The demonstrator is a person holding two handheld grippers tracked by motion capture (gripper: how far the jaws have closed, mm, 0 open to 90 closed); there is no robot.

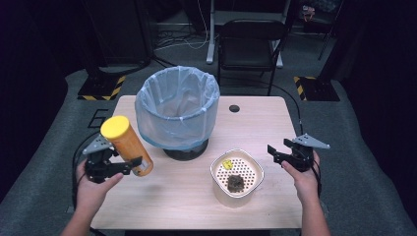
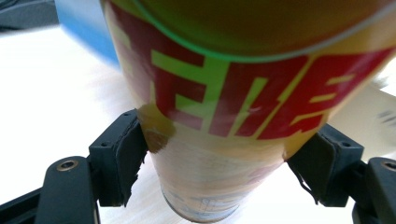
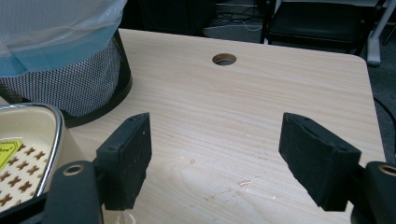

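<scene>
L gripper (image 1: 129, 166) jaws pinch yellow can (image 1: 126, 145) low on body, tilted twd lined bin (image 1: 177, 105), likely for dumping. R gripper (image 1: 279, 153) jaws spread, nothing btwn, idle beside strainer tub (image 1: 237, 175).

There was one tall orange tube can with a yellow lid (image 1: 126, 145). There was one black mesh bin with a pale blue plastic bag (image 1: 177, 109). There was one cream square strainer basket (image 1: 237, 176). There were two black grippers (image 1: 110, 163) (image 1: 292, 155), one wooden table (image 1: 255, 123) and one black chair (image 1: 252, 42).
</scene>
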